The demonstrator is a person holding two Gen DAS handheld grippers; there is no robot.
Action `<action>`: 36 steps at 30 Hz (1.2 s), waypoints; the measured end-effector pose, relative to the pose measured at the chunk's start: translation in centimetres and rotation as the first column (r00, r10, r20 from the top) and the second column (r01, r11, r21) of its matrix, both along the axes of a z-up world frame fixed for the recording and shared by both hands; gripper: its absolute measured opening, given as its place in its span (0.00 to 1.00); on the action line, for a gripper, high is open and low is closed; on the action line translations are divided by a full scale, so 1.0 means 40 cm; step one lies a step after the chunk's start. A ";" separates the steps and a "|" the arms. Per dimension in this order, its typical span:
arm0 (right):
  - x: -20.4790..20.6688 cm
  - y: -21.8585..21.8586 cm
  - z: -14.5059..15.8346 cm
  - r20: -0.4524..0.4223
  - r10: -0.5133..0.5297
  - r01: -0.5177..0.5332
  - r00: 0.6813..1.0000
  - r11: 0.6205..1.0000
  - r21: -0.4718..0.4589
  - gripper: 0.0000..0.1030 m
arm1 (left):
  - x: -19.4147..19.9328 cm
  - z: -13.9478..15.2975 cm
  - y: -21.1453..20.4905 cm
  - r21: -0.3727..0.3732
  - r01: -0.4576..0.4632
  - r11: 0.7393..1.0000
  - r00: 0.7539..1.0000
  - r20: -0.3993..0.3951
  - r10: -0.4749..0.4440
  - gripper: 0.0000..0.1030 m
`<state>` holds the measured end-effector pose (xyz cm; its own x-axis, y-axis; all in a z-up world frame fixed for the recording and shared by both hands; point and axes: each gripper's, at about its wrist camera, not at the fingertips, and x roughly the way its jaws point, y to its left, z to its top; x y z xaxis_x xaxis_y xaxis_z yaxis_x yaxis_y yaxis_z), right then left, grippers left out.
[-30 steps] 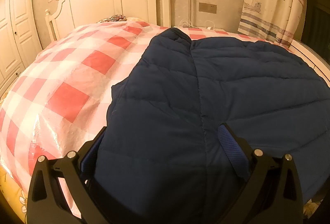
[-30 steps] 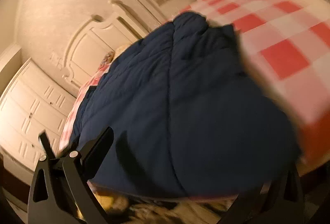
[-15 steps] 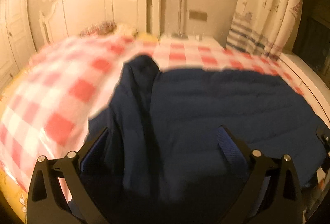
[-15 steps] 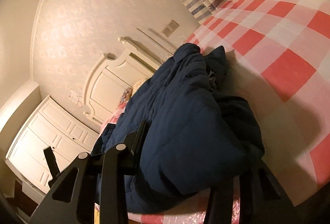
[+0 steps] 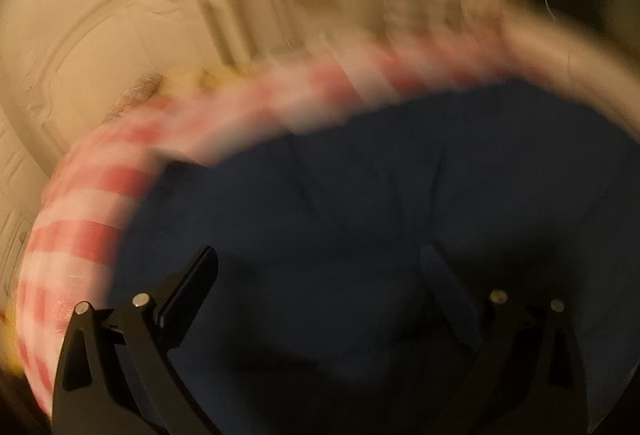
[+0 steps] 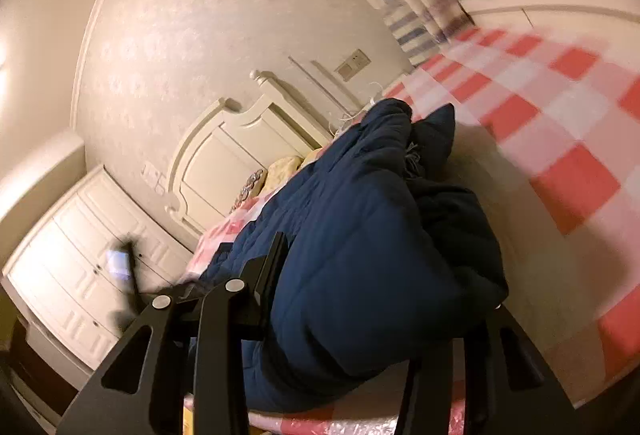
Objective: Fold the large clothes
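Note:
A large dark blue padded jacket [image 6: 360,235] lies on a bed under a red and white checked cover [image 6: 560,115]. My right gripper [image 6: 384,283] is shut on a thick bunched fold of the jacket near the bed's edge. Its left finger [image 6: 276,259] presses the fabric, and the right finger is mostly hidden behind the fold. In the blurred left wrist view the jacket [image 5: 380,215] fills the lower half. My left gripper [image 5: 320,271] hangs over it with its fingers wide apart and nothing pinched between them.
A cream headboard [image 6: 224,163] stands against the wall with a pillow [image 6: 280,171] below it. White wardrobe doors [image 6: 72,275] fill the left. A striped curtain [image 6: 420,27] hangs at the far side. A blurred dark shape [image 6: 124,271] shows before the wardrobe.
My right gripper has closed on the jacket's edge and bunched it up into a fold. The left view has swept sideways over the jacket and rolled, blurring the picture; its fingers stay wide apart.

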<state>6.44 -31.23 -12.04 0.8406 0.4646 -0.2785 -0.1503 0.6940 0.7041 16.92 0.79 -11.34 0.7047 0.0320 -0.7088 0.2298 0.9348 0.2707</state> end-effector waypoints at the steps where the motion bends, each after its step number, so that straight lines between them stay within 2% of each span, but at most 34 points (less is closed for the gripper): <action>1: -0.002 0.012 0.020 0.017 0.012 -0.011 1.000 1.000 -0.027 0.43 | -0.006 -0.002 -0.001 0.002 -0.011 1.000 0.999 0.030 0.011 0.98; 3: -0.004 0.042 0.065 0.055 0.025 -0.020 0.998 0.995 -0.099 0.43 | -0.001 0.006 0.014 -0.027 -0.025 0.999 1.000 -0.005 0.025 0.98; 5: -0.008 0.082 0.125 0.101 0.051 -0.034 0.994 0.987 -0.159 0.43 | -0.019 0.027 0.054 -0.136 0.013 0.991 0.999 -0.038 -0.019 0.95; 7: -0.007 0.136 0.183 0.144 0.085 -0.050 0.986 0.971 -0.233 0.43 | -0.063 0.070 0.117 -0.272 0.056 0.961 0.998 -0.009 -0.060 0.95; 8: -0.004 0.171 0.214 0.164 0.107 -0.058 0.981 0.958 -0.281 0.43 | -0.091 0.099 0.167 -0.330 0.046 0.943 0.999 0.030 -0.038 0.95; 10: 0.005 0.278 0.283 0.203 0.173 -0.081 0.964 0.915 -0.396 0.43 | -0.122 0.140 0.271 -0.401 -0.002 0.916 0.996 0.081 0.038 0.95; 12: 0.013 0.397 0.325 0.214 0.250 -0.110 0.944 0.852 -0.512 0.43 | -0.143 0.184 0.383 -0.469 -0.067 0.881 0.985 0.110 0.133 0.95; 14: 0.018 0.524 0.343 0.212 0.326 -0.130 0.921 0.772 -0.623 0.43 | -0.167 0.222 0.521 -0.538 -0.144 0.831 0.959 0.130 0.251 0.95; 16: 0.023 0.680 0.329 0.180 0.423 -0.164 0.888 0.656 -0.737 0.43 | -0.195 0.254 0.643 -0.576 -0.216 0.788 0.918 0.154 0.365 0.95; 17: 0.021 0.769 0.303 0.150 0.480 -0.187 0.864 0.584 -0.790 0.43 | -0.209 0.265 0.691 -0.589 -0.243 0.771 0.899 0.162 0.407 0.95; 18: 0.022 0.826 0.277 0.119 0.515 -0.207 0.849 0.531 -0.822 0.43 | -0.215 0.276 0.725 -0.599 -0.258 0.758 0.887 0.163 0.432 0.95; 19: 0.023 0.898 0.235 0.059 0.557 -0.239 0.828 0.447 -0.862 0.47 | -0.227 0.282 0.768 -0.612 -0.278 0.740 0.873 0.161 0.461 0.95; 20: 0.023 0.989 0.163 -0.048 0.605 -0.289 0.795 0.308 -0.907 0.52 | -0.237 0.281 0.795 -0.619 -0.289 0.730 0.865 0.157 0.476 0.95; 21: 0.015 1.036 0.114 -0.101 0.623 -0.301 0.776 0.225 -0.926 0.55 | -0.237 0.281 0.814 -0.623 -0.294 0.725 0.863 0.153 0.481 0.95; 22: -0.007 1.092 0.049 -0.113 0.638 -0.246 0.762 0.124 -0.961 0.68 | -0.242 0.276 0.825 -0.622 -0.293 0.726 0.868 0.147 0.475 0.95; 24: -0.042 1.138 -0.006 -0.070 0.624 -0.113 0.778 0.028 -0.993 0.71 | -0.246 0.269 0.824 -0.608 -0.276 0.744 0.886 0.141 0.443 0.95; 25: -0.045 1.143 -0.011 -0.066 0.617 -0.104 0.784 0.026 -0.994 0.71 | -0.236 0.267 0.811 -0.593 -0.258 0.763 0.900 0.140 0.413 0.95; 27: -0.033 1.130 0.000 -0.075 0.620 -0.142 0.781 0.058 -0.988 0.72 | -0.221 0.278 0.789 -0.572 -0.215 0.792 0.924 0.144 0.355 0.96; 28: -0.032 1.124 0.001 -0.071 0.626 -0.141 0.776 0.062 -0.988 0.73 | -0.205 0.293 0.755 -0.555 -0.175 0.813 0.941 0.150 0.305 0.97; 30: -0.044 1.124 -0.004 -0.058 0.630 -0.117 0.774 0.052 -0.992 0.73 | -0.164 0.325 0.688 -0.511 -0.098 0.854 0.962 0.172 0.213 0.98; 31: -0.059 1.127 -0.009 -0.050 0.631 -0.101 0.774 0.045 -0.994 0.73 | -0.135 0.348 0.634 -0.474 -0.033 0.880 0.974 0.184 0.136 0.98; 33: -0.080 1.133 -0.015 -0.029 0.635 -0.066 0.772 0.034 -0.997 0.73 | -0.080 0.374 0.520 -0.406 0.090 0.910 0.985 0.173 -0.020 0.98; 36: -0.088 1.135 -0.006 -0.022 0.643 -0.072 0.766 0.052 -0.996 0.73 | 0.002 0.355 0.405 -0.320 0.129 0.939 0.988 0.122 -0.094 0.98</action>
